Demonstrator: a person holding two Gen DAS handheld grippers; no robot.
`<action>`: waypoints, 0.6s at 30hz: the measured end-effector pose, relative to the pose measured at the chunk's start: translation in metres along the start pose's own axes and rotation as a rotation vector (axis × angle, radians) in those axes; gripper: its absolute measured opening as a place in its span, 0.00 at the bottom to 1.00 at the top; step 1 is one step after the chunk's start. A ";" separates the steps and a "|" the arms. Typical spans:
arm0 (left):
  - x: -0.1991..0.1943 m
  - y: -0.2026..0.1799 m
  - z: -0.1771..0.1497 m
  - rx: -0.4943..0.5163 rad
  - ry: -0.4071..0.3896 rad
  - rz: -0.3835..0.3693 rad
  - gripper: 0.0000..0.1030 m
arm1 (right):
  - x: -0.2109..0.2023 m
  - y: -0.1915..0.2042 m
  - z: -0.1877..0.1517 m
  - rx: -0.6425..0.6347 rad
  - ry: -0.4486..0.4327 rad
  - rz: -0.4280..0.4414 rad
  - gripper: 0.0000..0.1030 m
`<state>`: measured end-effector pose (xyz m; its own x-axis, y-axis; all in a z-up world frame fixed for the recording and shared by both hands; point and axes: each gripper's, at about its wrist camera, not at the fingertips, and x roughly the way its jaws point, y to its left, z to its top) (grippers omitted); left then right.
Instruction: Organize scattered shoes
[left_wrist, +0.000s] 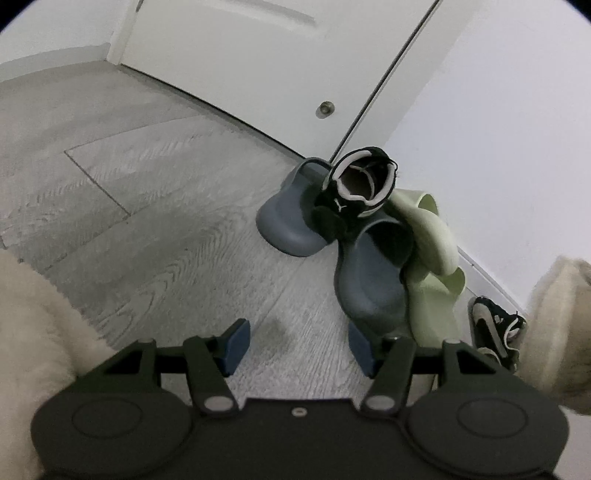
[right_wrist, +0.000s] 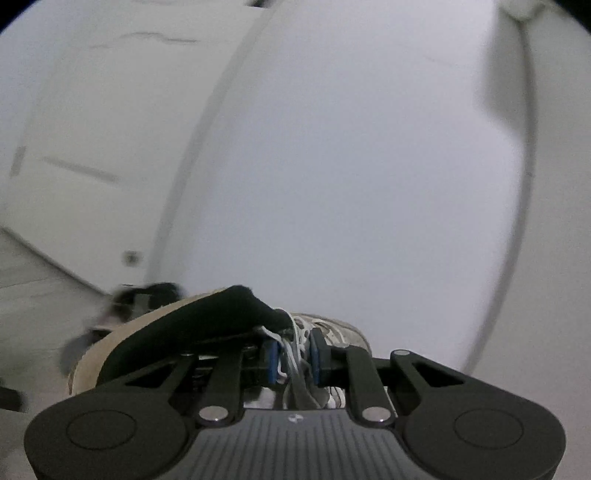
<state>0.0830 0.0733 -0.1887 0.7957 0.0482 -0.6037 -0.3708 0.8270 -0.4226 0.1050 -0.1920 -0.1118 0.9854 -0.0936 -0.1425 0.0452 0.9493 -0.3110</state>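
Observation:
In the left wrist view a heap of shoes lies by the wall: two grey-blue slippers (left_wrist: 373, 280), a pale green slipper (left_wrist: 432, 266) and a black high-top sneaker (left_wrist: 358, 188) standing on end. Another black sneaker (left_wrist: 495, 328) lies at the right. My left gripper (left_wrist: 297, 345) is open just short of the nearer grey-blue slipper, holding nothing. In the right wrist view my right gripper (right_wrist: 293, 360) is shut on the laces and tongue of a beige and black sneaker (right_wrist: 207, 321), lifted against the white wall. The black high-top (right_wrist: 147, 295) shows blurred behind it.
Grey wood-look floor (left_wrist: 147, 206) stretches to the left. A white door (left_wrist: 258, 55) with a small round stopper (left_wrist: 325, 109) stands behind the heap, and a white wall (left_wrist: 498, 129) runs along the right. Fluffy cream sleeves (left_wrist: 554, 332) edge the left wrist view.

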 end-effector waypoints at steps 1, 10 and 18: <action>0.000 0.000 0.000 0.002 -0.003 0.002 0.58 | 0.001 -0.010 -0.003 0.014 0.015 -0.029 0.19; 0.000 -0.015 -0.008 0.098 -0.021 0.014 0.58 | 0.028 -0.078 -0.085 -0.066 0.266 -0.291 0.20; 0.007 -0.019 -0.009 0.122 -0.001 0.038 0.58 | 0.065 -0.092 -0.144 -0.030 0.481 -0.233 0.19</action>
<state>0.0912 0.0528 -0.1913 0.7829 0.0812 -0.6168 -0.3393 0.8868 -0.3138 0.1413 -0.3285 -0.2278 0.7629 -0.4344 -0.4788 0.2421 0.8787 -0.4115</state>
